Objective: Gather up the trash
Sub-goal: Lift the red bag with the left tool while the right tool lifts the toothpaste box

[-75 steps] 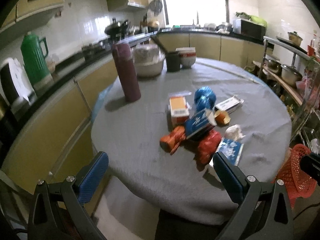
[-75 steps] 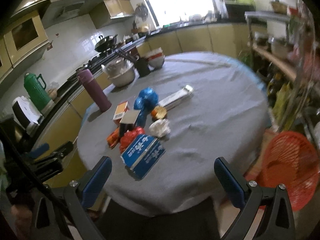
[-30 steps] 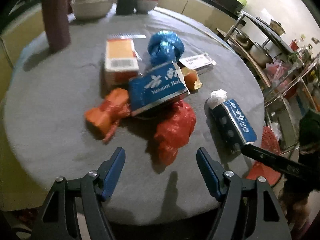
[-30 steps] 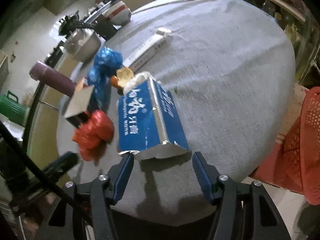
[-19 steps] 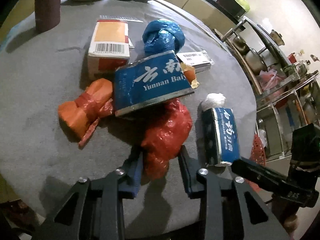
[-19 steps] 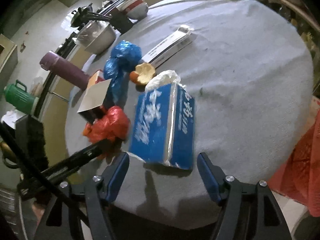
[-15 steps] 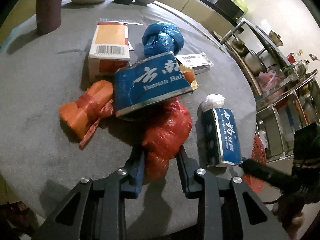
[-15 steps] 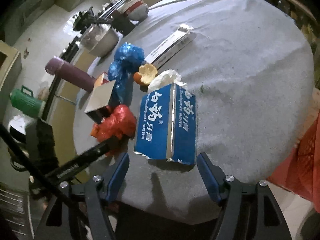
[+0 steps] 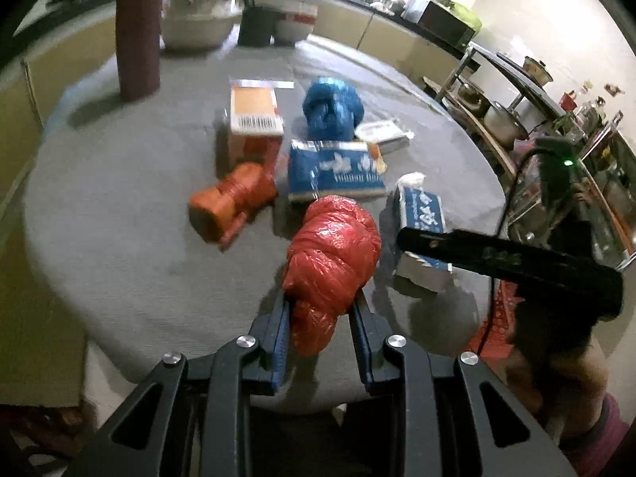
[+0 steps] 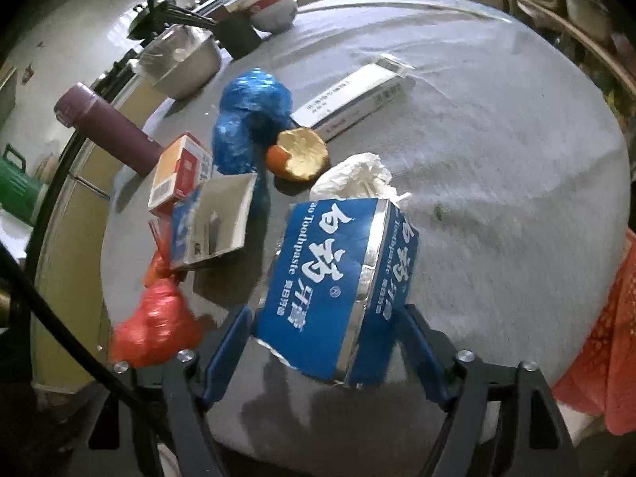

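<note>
My left gripper (image 9: 321,310) is shut on a crumpled red plastic bag (image 9: 332,254) and holds it lifted over the near edge of the grey round table (image 9: 119,206). The red bag also shows in the right wrist view (image 10: 157,326). My right gripper (image 10: 326,326) has its fingers against both sides of a blue toothpaste box (image 10: 338,278), which also shows in the left wrist view (image 9: 421,214). Other trash lies mid-table: an orange bag (image 9: 230,198), a second blue box (image 9: 334,171), a blue bag (image 9: 332,107), an orange-white carton (image 9: 254,119), orange peel (image 10: 300,155), white tissue (image 10: 357,177).
A maroon flask (image 9: 137,28), a steel bowl (image 9: 196,16), a dark cup (image 9: 256,26) and a white bowl (image 9: 296,24) stand at the table's far side. A long white box (image 10: 357,95) lies beyond the peel. A red mesh basket (image 10: 612,349) sits on the floor at right.
My left gripper closed on the red bag and lifted it toward the table's near edge. My right gripper's fingers narrowed onto the blue toothpaste box, which now looks tilted up.
</note>
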